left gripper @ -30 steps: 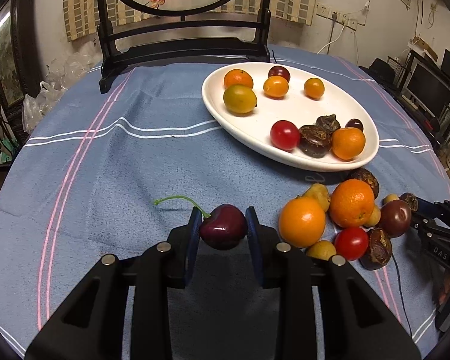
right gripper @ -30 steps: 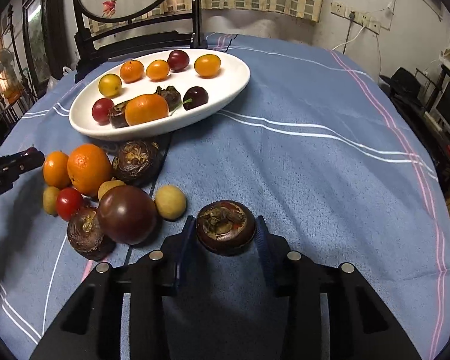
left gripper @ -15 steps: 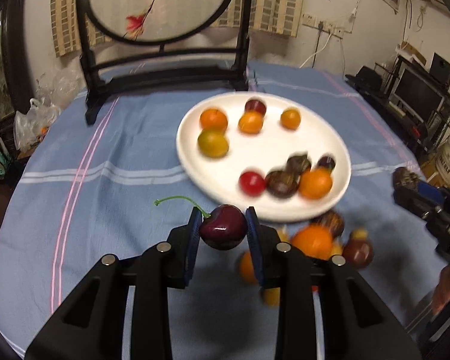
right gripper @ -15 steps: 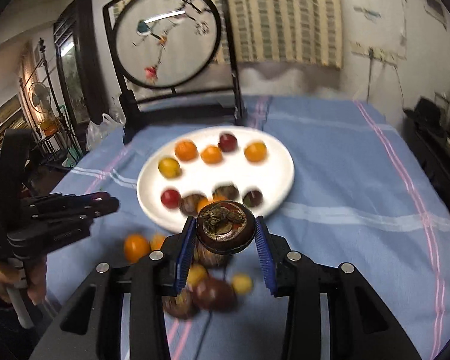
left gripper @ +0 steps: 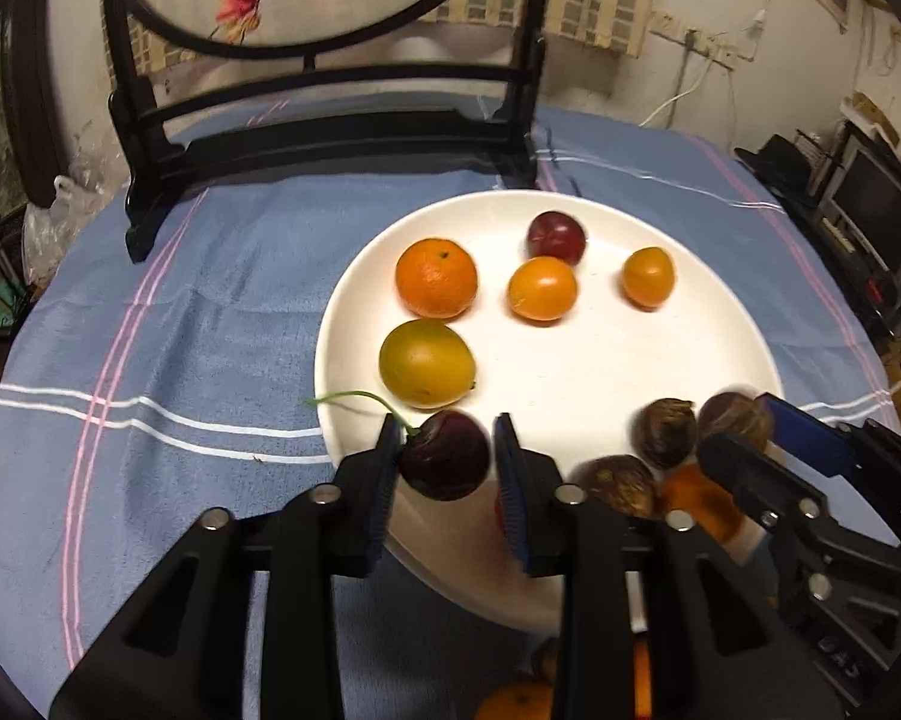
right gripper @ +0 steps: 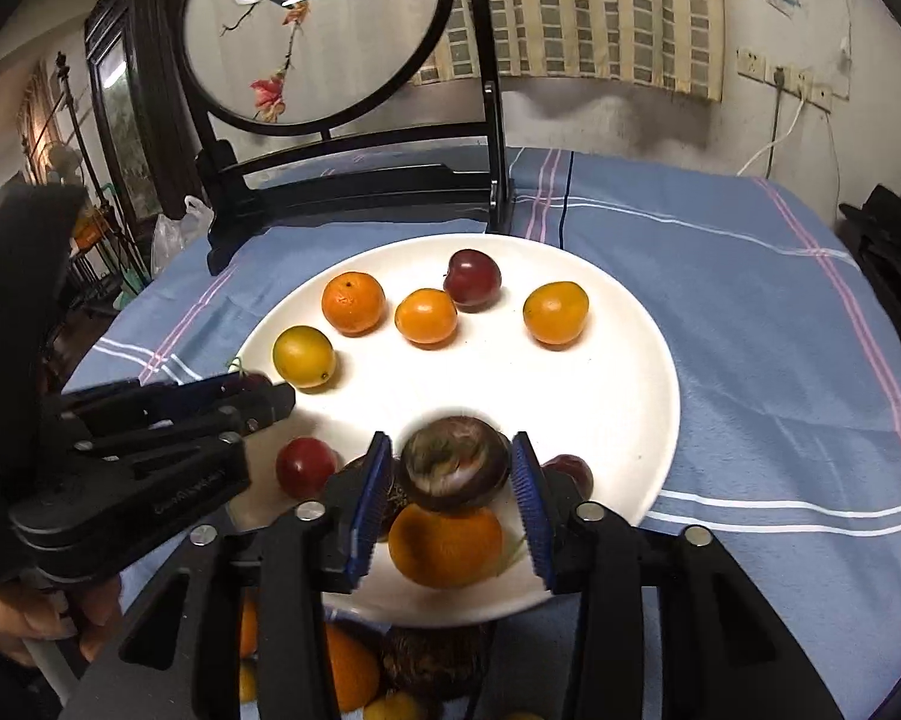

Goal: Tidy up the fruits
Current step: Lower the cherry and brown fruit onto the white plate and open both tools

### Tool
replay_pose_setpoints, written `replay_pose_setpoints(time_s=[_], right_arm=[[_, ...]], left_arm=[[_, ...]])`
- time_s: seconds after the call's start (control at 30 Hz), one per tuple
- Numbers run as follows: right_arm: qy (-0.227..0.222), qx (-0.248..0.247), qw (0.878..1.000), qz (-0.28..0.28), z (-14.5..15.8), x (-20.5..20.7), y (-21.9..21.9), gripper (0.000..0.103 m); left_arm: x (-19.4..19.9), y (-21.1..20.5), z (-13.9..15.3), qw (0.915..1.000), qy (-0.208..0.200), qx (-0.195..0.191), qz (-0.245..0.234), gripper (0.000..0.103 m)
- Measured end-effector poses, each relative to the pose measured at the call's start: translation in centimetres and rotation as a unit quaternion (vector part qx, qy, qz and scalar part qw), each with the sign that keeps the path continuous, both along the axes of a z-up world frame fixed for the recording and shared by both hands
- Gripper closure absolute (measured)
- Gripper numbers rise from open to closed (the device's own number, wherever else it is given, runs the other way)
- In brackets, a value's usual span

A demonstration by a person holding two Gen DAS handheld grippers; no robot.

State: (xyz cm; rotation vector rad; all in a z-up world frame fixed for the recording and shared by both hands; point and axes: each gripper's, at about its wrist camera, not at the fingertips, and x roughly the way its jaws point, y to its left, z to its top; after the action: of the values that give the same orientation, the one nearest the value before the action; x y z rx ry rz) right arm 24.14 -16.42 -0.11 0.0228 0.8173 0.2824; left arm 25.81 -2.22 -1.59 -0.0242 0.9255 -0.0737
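Left wrist view: left gripper (left gripper: 447, 459) sits low centre of frame, over the near rim of the white plate (left gripper: 732, 324). Its jaws have just been opening; the dark cherry (left gripper: 444, 462) lies between them with a gap on the right side, so the pads look spread off it, green stem curling to the left. On the plate: an orange (left gripper: 436, 278) and a yellow-green fruit (left gripper: 426, 362) at centre, a dark plum (left gripper: 556, 237) and two small orange fruits toward the top. Right gripper (left gripper: 735, 429) enters from the lower right. Blue striped cloth covers the bench (left gripper: 168, 324).

Right wrist view: right gripper (right gripper: 450, 474) at lower centre, above the plate's near part. Jaws have just been opening; the brown water chestnut (right gripper: 455, 469), blurred, sits between the blue pads with gaps both sides. An orange fruit lies just below it, a red tomato (right gripper: 305, 466) to the left. Left gripper comes in from the left edge.
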Motion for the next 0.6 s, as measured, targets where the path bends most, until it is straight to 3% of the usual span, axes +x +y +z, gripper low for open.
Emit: replay_pose_setpoints(time_s=[0.07,0.2,0.4,0.6], right_arm=[[-0.004,0.01,1.0,-0.004,0.0,-0.2,-0.3,0.047],[-0.005,0.02,1.0,-0.008,0.1,-1.1,-1.4,0.046],[0.0,0.027,1.0,-0.012,0.4,-2.9,-3.0,0.041],[-0.001,0.008,1.0,0.001,1.0,-5.7,-4.1,0.037]], left_arm=[[-0.2,0.2,0.0,0.9999,-0.009,-0.007,0.007,0.05],[-1.3,0.1,0.6,0.9995,-0.027,0.002,0.014,0.034],[-4.0,0.2,1.8,0.9992,-0.038,0.001,0.013,0.02],[-7.0,0.6,1.3,0.9996,-0.027,0.009,0.005,0.019]])
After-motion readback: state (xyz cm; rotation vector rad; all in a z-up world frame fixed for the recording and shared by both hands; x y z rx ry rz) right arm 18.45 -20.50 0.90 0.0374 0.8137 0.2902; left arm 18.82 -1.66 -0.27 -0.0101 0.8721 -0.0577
